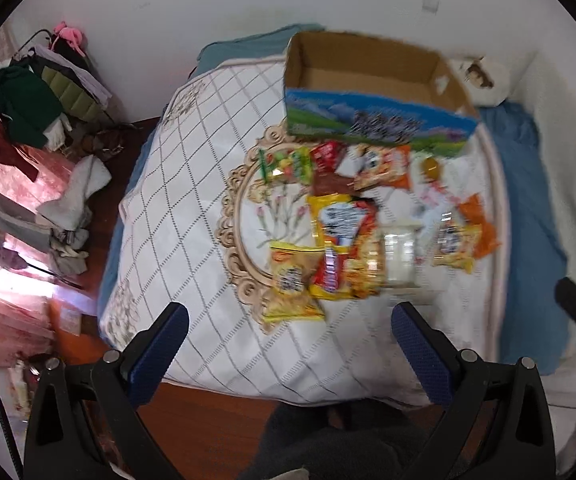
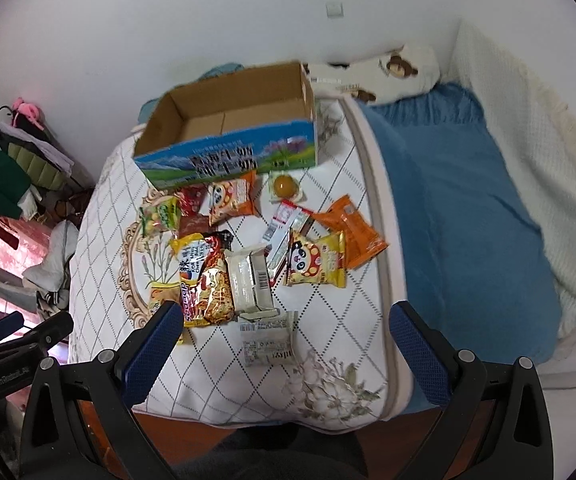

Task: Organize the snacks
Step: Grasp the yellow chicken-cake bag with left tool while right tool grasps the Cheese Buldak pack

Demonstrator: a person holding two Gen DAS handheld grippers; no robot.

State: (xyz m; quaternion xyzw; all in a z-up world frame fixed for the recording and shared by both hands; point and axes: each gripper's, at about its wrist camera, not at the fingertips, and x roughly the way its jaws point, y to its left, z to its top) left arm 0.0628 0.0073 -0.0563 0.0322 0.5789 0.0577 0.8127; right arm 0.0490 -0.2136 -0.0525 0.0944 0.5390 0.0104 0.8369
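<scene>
An open, empty cardboard box [image 1: 376,80] [image 2: 231,120] with a blue-green printed side stands at the far end of a white quilted bed. Several snack packets lie in front of it: a yellow-red noodle packet [image 2: 205,280] [image 1: 344,240], a clear white packet [image 2: 249,280], a panda packet [image 2: 316,264], an orange packet [image 2: 354,232], a green candy bag [image 1: 288,164] and a yellow jelly cup [image 2: 283,186]. My left gripper [image 1: 290,316] is open and empty above the near bed edge. My right gripper [image 2: 285,316] is open and empty above the near packets.
The quilted bed cover [image 2: 99,264] ends at a wooden floor [image 2: 175,424] near me. A blue blanket [image 2: 460,184] lies to the right, with a bear pillow [image 2: 400,68] by the wall. A rack of clothes [image 1: 31,100] stands at the left.
</scene>
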